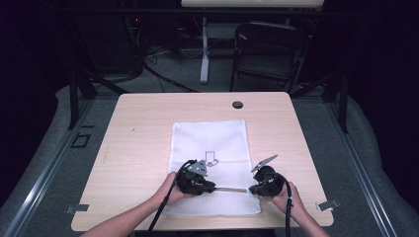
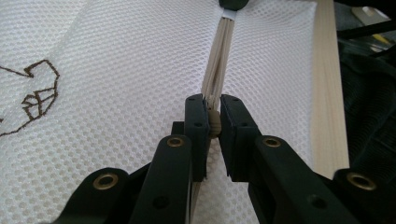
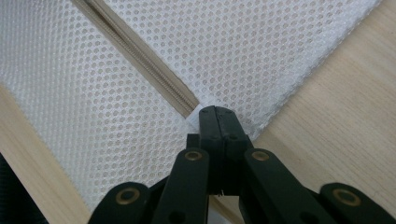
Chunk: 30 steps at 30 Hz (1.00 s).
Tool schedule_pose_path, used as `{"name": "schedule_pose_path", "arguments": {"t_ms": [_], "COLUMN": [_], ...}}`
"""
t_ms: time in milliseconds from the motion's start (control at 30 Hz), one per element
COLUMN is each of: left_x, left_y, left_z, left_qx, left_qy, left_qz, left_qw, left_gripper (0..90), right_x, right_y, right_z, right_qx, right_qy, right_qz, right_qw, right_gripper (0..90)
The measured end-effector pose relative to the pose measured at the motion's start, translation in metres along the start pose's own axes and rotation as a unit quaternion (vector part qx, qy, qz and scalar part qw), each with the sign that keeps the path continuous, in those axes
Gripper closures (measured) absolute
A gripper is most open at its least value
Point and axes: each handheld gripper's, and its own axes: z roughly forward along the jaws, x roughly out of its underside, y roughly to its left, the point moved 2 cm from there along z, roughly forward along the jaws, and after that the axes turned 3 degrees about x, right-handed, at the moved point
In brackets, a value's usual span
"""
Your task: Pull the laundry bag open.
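While the left gripper [image 2: 213,122] pinches the beige zipper pull [image 2: 214,125] just ahead of its 2 black jaws, the right gripper [image 3: 217,116], jaws pressed together, clamps the white honeycomb-mesh bag [image 1: 210,143] at the zipper's [image 3: 140,65] far end, its edge hidden.

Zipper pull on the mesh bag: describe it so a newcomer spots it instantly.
On the wooden table lies a white mesh bag. A beige zipper crosses its near end. The zipper pull is the small beige nub pinched in the left gripper.

No readable text or numbers; the white mesh bag [image 1: 210,143] bears only a dark outlined drawing [image 1: 211,158].
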Motion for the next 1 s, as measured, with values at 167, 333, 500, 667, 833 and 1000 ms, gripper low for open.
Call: {"name": "schedule_pose_path", "arguments": {"t_ms": [167, 333, 500, 667, 833, 1000], "left_x": [0.005, 0.007, 0.009, 0.01, 0.011, 0.011], "left_y": [0.001, 0.0, 0.0, 0.0, 0.001, 0.0], "left_z": [-0.003, -0.008, -0.01, -0.01, -0.009, -0.011], "left_qx": [0.0, -0.003, 0.001, 0.002, 0.004, -0.003], "left_qy": [0.0, -0.003, -0.002, -0.003, -0.006, -0.002], "left_qz": [-0.005, -0.003, -0.004, -0.004, -0.004, -0.006], "left_qw": [1.0, 1.0, 1.0, 1.0, 1.0, 1.0], "left_gripper": [81.9, 81.9, 81.9, 81.9, 81.9, 81.9], "right_x": [0.0, 0.0, 0.0, 0.0, 0.0, 0.0], "right_y": [0.0, 0.0, -0.001, -0.001, -0.001, -0.001], "right_z": [0.0, 0.0, 0.0, 0.0, 0.0, 0.0], "right_qx": [-0.001, 0.0, -0.001, 0.001, -0.001, 0.001], "right_qy": [0.001, 0.003, 0.003, 0.004, 0.005, 0.004], "right_qz": [-0.002, -0.003, -0.003, -0.004, -0.003, -0.003], "right_qw": [1.0, 1.0, 1.0, 1.0, 1.0, 1.0], "right_gripper": [90.0, 90.0, 90.0, 90.0, 90.0, 90.0]}}
